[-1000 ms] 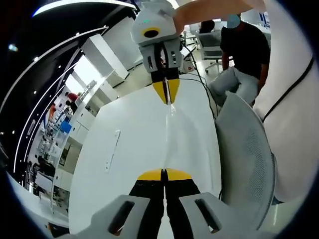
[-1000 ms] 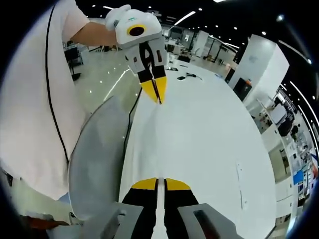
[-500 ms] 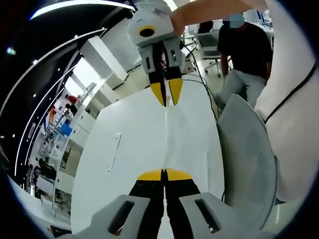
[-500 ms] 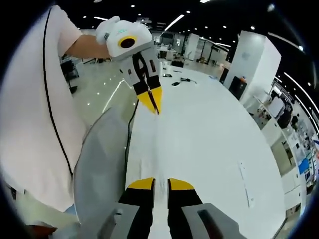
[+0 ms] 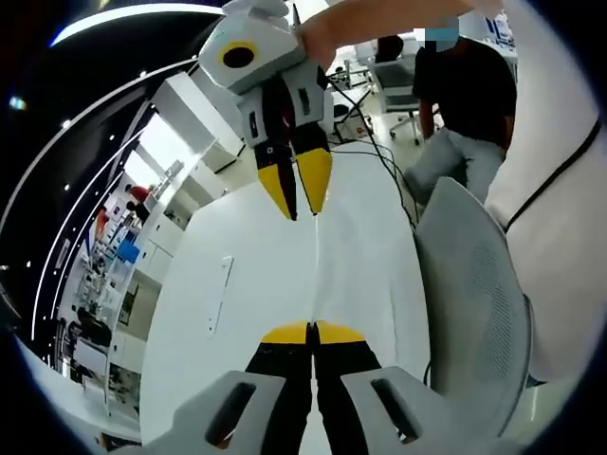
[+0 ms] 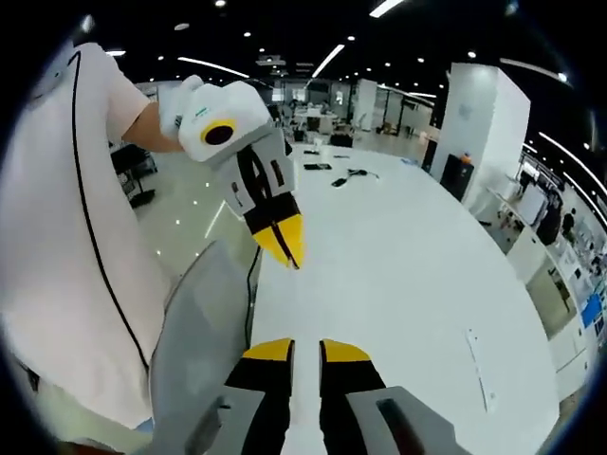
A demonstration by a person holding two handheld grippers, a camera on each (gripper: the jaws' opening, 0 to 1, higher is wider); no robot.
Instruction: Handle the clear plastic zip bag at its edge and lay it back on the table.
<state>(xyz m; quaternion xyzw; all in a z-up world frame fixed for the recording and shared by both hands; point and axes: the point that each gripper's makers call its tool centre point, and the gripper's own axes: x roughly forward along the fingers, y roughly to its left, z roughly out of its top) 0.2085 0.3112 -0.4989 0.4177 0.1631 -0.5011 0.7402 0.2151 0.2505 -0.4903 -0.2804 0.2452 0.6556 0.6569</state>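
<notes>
**Step in hand (judged):** handling at the edge is near its end and the lay-down is not yet done.

**Left gripper view, left to right**
- Table [image 5: 237,284]: one, white, running from 6 to 12 o'clock. One pale strip [image 5: 218,294] lies on it at 9 o'clock.
- Left gripper [image 5: 313,327]: one, at 6 o'clock, jaws pressed together.
- Clear plastic zip bag [image 5: 314,275]: one, seen edge-on as a faint line above the table. It rises from the left gripper's tips toward 12 o'clock and appears pinched there by its edge.
- Right gripper [image 5: 297,204]: one, at 12 o'clock, jaws narrowly parted with nothing seen between them.
- Mesh chair [image 5: 469,303]: one, at 3 o'clock.

**Right gripper view, left to right**
- Left gripper [image 6: 287,251]: at 11 o'clock, tips together.
- Right gripper [image 6: 305,349]: at 6 o'clock, a narrow gap between the jaws. The bag cannot be made out here.

**Next move (judged):** the left gripper lowers the bag flat onto the table and only then parts its jaws. The slack film may fold under itself.
</notes>
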